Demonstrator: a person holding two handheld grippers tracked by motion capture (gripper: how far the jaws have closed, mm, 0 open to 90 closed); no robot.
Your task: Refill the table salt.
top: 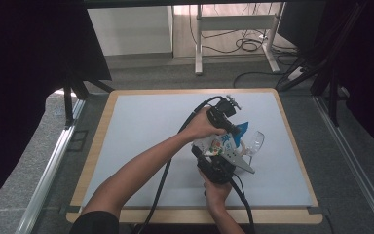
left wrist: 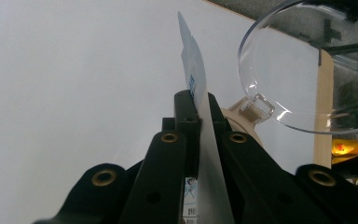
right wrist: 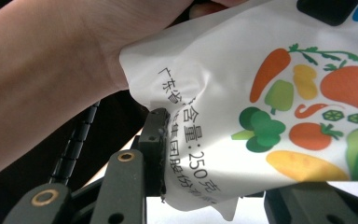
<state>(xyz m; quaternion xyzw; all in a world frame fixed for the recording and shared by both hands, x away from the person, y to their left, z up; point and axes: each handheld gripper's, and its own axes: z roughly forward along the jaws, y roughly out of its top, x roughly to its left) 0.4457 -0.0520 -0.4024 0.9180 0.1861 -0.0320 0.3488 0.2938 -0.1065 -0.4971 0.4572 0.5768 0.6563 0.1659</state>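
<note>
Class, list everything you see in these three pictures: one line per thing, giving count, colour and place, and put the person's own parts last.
Pouch: one, white with printed vegetables and a blue top corner, held above the table's right half between both grippers.
Glass: one, clear, just right of the pouch, tilted toward it.
Table: one, pale grey top with a wooden edge, centre of the high view.
Desk frame: one, white, on the floor behind the table.
Cables: several, black, on the floor under that frame.
Left gripper: one, black, shut on the pouch's thin top edge.
Right gripper: one, black, shut on the pouch's lower end.
Forearms: two, bare, coming in from the bottom edge.
</note>
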